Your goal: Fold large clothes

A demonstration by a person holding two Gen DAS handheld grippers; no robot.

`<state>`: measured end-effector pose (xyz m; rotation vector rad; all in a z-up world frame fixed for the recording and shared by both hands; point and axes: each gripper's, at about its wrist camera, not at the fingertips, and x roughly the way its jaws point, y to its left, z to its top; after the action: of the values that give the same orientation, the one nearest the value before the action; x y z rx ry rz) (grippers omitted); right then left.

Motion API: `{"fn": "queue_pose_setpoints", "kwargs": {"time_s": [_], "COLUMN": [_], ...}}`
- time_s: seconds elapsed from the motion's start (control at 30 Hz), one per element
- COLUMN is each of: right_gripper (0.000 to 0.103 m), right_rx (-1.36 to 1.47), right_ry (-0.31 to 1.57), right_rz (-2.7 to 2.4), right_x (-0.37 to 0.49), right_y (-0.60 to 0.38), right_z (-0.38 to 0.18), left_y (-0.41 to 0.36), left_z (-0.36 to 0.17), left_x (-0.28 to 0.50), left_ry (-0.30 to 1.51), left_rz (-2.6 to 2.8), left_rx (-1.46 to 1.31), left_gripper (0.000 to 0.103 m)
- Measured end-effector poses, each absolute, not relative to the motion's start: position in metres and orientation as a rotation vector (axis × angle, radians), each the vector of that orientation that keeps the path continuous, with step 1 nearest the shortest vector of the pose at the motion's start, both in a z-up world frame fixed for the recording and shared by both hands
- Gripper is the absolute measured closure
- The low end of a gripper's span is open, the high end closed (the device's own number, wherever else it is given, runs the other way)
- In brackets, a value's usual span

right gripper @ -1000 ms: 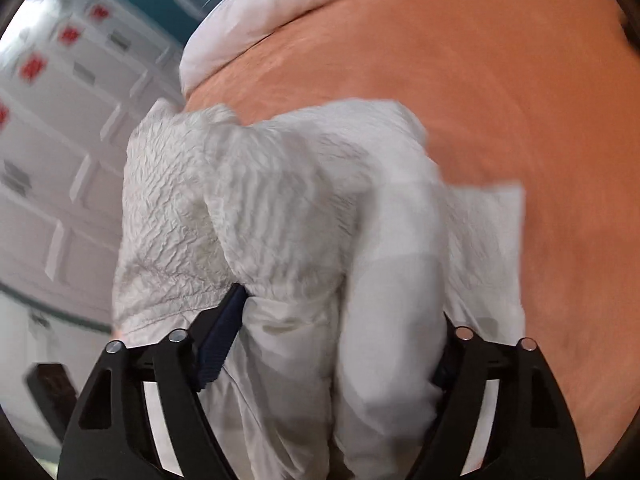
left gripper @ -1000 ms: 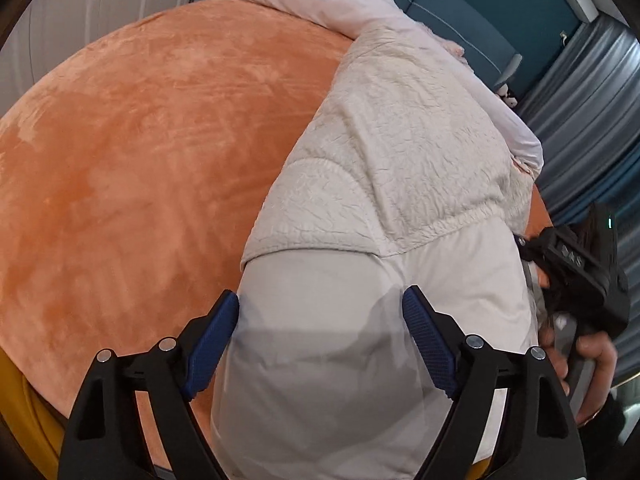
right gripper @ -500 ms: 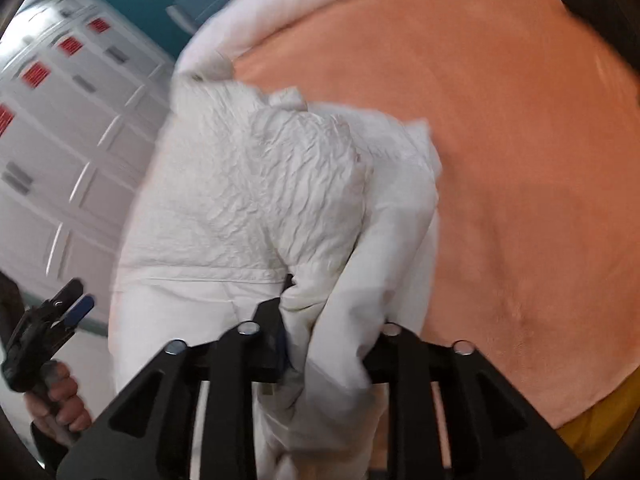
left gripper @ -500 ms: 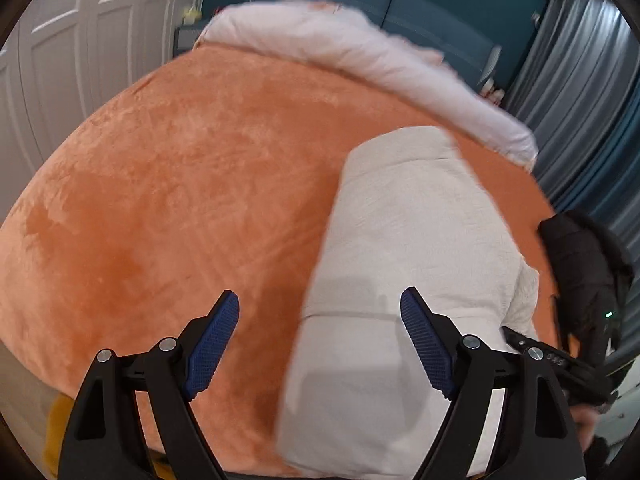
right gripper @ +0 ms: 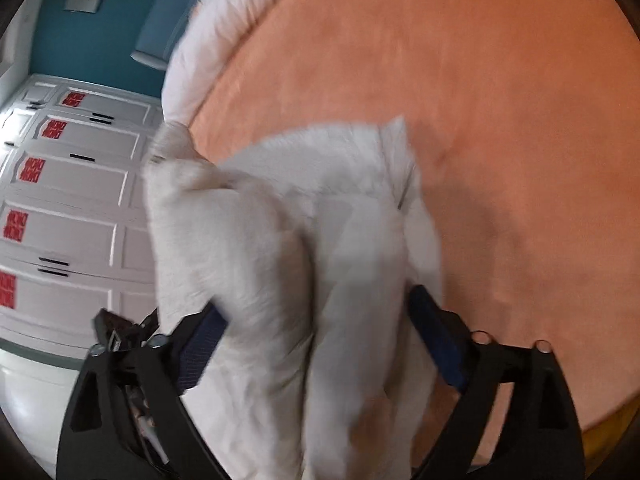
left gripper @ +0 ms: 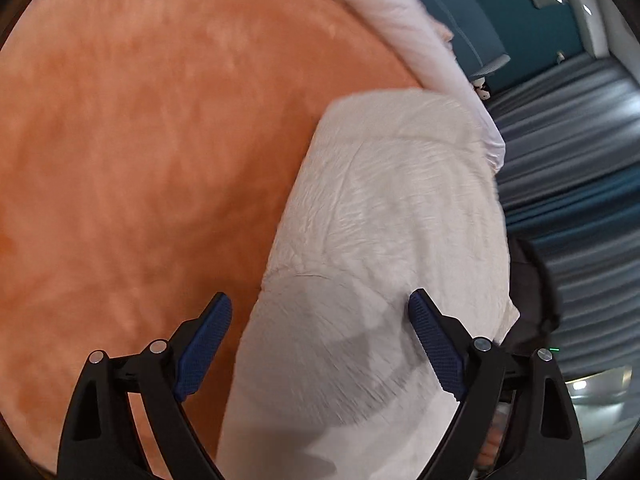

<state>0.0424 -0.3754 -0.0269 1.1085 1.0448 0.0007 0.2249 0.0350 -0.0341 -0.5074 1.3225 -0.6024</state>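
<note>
Between the right gripper [right gripper: 316, 344], jaws springing apart from a tight pinch a moment ago: bunched white garment [right gripper: 280, 240], seemingly released, though blur obscures contact. Left gripper [left gripper: 320, 344]: wide, opening, garment beneath, no grip. Orange bedspread [left gripper: 140, 140] at nine o'clock; pillow [left gripper: 400, 12] at twelve. Fold apparently laid.

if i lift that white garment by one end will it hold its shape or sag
The white garment would probably sag: it already bunches in soft folds between the opening right tool. It looks thick, so likely bulky rather than heavy. On the fuzzy orange blanket it would probably drag, not slide.
</note>
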Motion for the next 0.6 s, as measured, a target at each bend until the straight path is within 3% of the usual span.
{"fn": "queue_pose_setpoints", "kwargs": {"time_s": [0.03,0.13,0.17,0.2,0.27,0.3,0.47,0.53,0.6], "right_gripper": [0.005,0.005,0.013,0.031,0.056,0.063,0.065,0.061,0.050], "right_rx": [1.133,1.213,1.215,1.187,1.098,1.059,0.826,0.817,0.800], "right_ry": [1.057,1.039,1.032,1.025,0.994,0.976,0.863,0.870,0.975], "right_rz": [0.009,0.069,0.102,0.112,0.151,0.176,0.295,0.287,0.196], "right_x": [0.048,0.055,0.060,0.065,0.079,0.087,0.130,0.154,0.180], "right_y": [-0.375,-0.370,-0.362,-0.358,-0.346,-0.342,-0.300,-0.297,-0.300], "right_z": [-0.036,-0.056,-0.053,-0.049,-0.025,-0.012,0.044,0.034,-0.004], "left_y": [0.036,0.037,0.041,0.044,0.045,0.046,0.058,0.064,0.059], "left_z": [-0.041,-0.061,-0.067,-0.067,-0.054,-0.045,0.001,0.006,-0.006], "left_x": [0.227,0.229,0.228,0.224,0.214,0.206,0.181,0.187,0.205], "left_ry": [1.329,1.342,1.347,1.320,1.247,1.207,0.991,0.951,0.983], "left_rz": [-0.622,-0.677,-0.689,-0.685,-0.675,-0.669,-0.596,-0.523,-0.430], "left_rx": [-0.542,-0.666,-0.730,-0.749,-0.708,-0.682,-0.580,-0.556,-0.461], "left_gripper": [0.010,0.009,0.013,0.015,0.025,0.026,0.027,0.027,0.026]}}
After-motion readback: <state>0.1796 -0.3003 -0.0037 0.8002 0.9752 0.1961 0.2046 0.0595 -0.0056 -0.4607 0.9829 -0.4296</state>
